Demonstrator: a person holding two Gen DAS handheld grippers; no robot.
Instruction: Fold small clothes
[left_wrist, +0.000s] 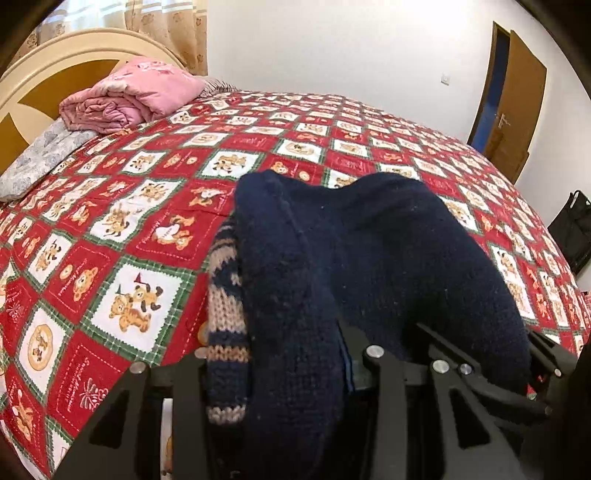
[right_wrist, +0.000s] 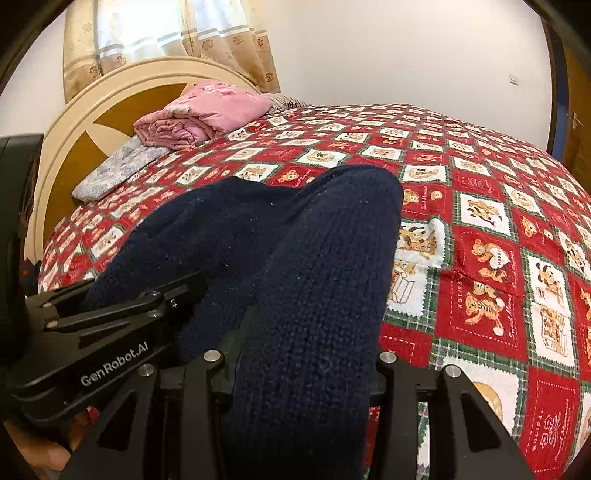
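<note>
Red bear-print quilt (left_wrist: 155, 206) covered the bed; the navy sweater (left_wrist: 369, 251) draped over both claws, left claw (left_wrist: 295, 369) and right claw (right_wrist: 299, 369) each clenched on a fold, raised above the quilt.

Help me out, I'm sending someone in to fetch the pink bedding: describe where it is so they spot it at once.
Start at the bed with the red teddy-bear patchwork quilt and go to the round cream headboard. The pink folded blanket sits there, on top of a flat grey-patterned pillow. It is the only pink, bundled thing on the bed; the navy knitted sweater is in the grippers.
</note>
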